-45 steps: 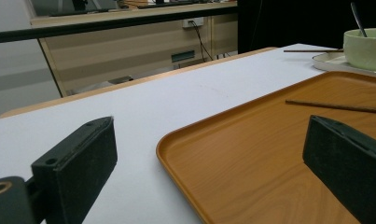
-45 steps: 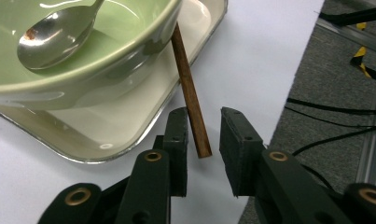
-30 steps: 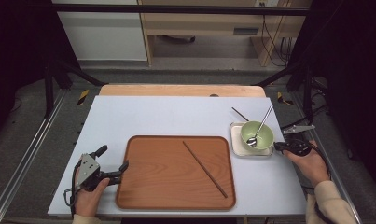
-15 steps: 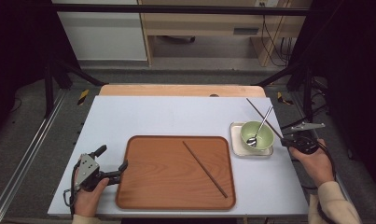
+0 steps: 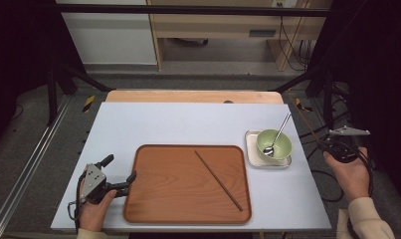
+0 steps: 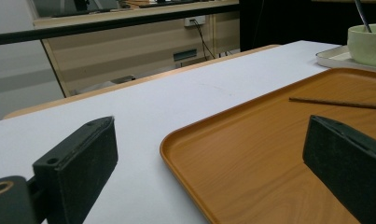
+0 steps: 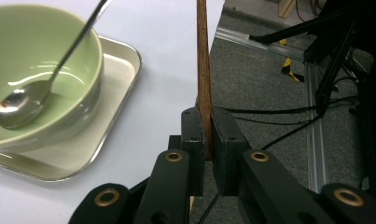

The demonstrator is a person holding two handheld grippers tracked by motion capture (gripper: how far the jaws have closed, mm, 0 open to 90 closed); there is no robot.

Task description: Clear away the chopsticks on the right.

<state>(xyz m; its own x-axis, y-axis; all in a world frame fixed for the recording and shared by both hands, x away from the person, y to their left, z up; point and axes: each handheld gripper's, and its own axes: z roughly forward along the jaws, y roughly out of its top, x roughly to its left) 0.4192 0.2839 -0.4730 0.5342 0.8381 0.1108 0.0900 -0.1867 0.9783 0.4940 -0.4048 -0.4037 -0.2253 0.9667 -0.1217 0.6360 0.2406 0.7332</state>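
right gripper point(image 7: 205, 135) clenched on chopstick point(image 7: 203, 70) | slim brown wood, upright | left gripper point(image 6: 213, 168) released

One camera looks down from above across the whole counter point(image 5: 188, 124), while two gripper cameras sit low and close, both catching the green bowl point(image 7: 41, 70).

Wood, glaze and metal on a matt bench

The tray point(image 5: 178, 199) shows smooth, satin wood grain; the chopstick point(image 7: 204, 70) is plain brown wood; the green bowl point(image 7: 45, 74) is glossy; the spoon point(image 7: 22, 105) is polished metal; the bench point(image 5: 188, 124) is matt white.
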